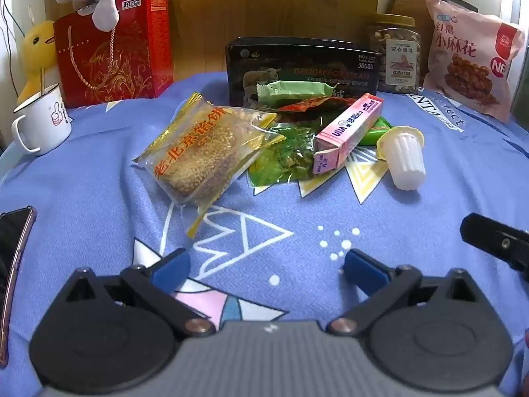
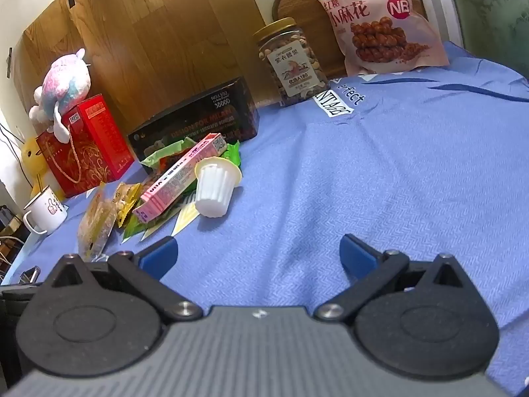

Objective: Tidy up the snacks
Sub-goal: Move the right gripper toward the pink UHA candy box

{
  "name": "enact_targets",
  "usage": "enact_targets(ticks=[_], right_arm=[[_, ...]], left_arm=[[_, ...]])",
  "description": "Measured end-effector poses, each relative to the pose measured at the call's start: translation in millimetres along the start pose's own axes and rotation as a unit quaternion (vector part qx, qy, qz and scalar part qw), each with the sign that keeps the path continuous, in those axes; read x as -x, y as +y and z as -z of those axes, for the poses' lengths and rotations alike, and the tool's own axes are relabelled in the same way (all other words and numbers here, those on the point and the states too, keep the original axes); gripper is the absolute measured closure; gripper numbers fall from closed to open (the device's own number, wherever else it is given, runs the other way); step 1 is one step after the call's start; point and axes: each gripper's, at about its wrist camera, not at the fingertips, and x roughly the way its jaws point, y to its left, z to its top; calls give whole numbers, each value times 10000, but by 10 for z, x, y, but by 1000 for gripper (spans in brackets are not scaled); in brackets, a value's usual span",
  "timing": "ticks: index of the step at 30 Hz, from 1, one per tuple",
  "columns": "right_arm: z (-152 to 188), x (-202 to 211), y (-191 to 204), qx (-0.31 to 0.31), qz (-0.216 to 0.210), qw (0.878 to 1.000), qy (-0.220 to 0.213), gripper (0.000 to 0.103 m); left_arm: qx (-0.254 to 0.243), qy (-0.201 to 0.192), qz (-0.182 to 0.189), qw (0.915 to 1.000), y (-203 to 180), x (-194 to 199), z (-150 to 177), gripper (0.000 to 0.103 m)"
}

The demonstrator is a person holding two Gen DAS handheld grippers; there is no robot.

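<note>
Where wrappers overlap, snack heap jumbled, colourful.

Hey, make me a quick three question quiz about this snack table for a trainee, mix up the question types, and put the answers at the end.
1. True or false: the left gripper is shut on a snack.
2. What leans on the pink carton? A) enamel mug B) white jelly cup C) nut jar
3. Which colour is the box right behind the snack pile?

Key:
1. False; both it and the right gripper are open, holding nothing.
2. B, the white jelly cup.
3. Black, the black box.
</note>
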Motion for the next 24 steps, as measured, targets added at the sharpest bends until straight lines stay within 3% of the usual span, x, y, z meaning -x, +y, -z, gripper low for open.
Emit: enact_targets(ticks=[3,9,13,17,21,23,24], right_arm=[[-4,10,-28,-55,-27,10000,-12,0],[-3,33,-98,-247,-221,9994,-93,0],[51,60,-130,-402,-310,9984,-248,0],[-7,60,-127,-384,-347,9985,-168,2],[-57,5,34,62,-770,9970,31,53],[-96,-37,150,336,-1081,9935,143,71],[-128,-70,216,444,-1233,9911,220,75]], left_arm=[[33,-61,111,9999,7,19,19,0],[280,-483,895,9944,326,125,148,0],[19,-413,920,9949,296,184,108,0],[452,-522,1236,9899,507,234,58,0],[705,-939,1071,9873,759,318,-37,6],[833,-1001,1089,9855,870,327,-75,15],[887,-1038,1091,9846,921,336,-92,17]])
